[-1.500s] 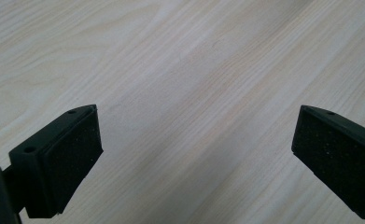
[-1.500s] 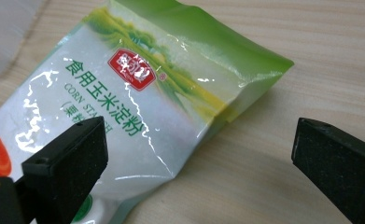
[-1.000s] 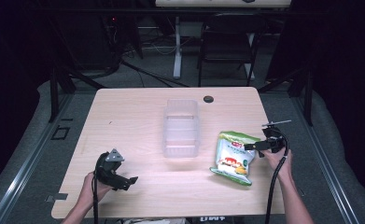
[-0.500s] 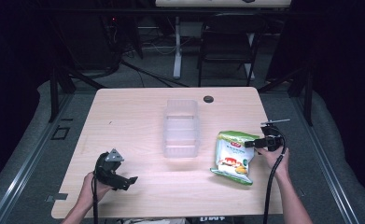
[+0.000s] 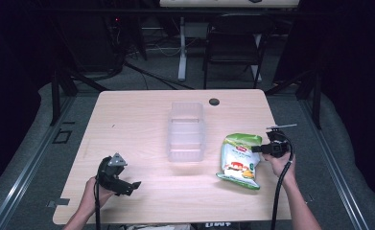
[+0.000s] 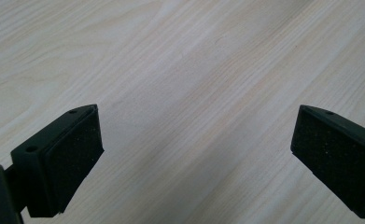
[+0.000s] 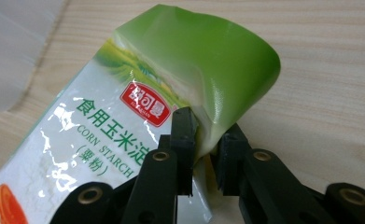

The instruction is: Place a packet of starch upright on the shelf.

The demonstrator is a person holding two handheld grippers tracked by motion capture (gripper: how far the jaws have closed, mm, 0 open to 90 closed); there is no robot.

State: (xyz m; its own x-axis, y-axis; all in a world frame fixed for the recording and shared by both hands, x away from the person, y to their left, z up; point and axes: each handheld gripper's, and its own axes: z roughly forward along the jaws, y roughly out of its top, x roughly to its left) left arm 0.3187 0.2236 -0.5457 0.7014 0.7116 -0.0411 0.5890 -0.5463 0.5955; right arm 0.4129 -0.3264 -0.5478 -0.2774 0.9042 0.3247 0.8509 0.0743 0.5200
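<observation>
The bag (image 7: 124, 116) lies on the surface (image 5: 142, 120) right of the clear box (image 5: 185, 132), its edge pinched by the right gripper (image 7: 203, 140). It should be lifted slowly, the pinch kept firm. The left gripper (image 6: 194, 154) is spread wide, idle.

We see the left gripper (image 6: 194, 158) close above the table (image 6: 208, 70), which is of pale wood with grain lines running diagonally. Its two black jaws stand wide apart, with bare wood between them.
</observation>
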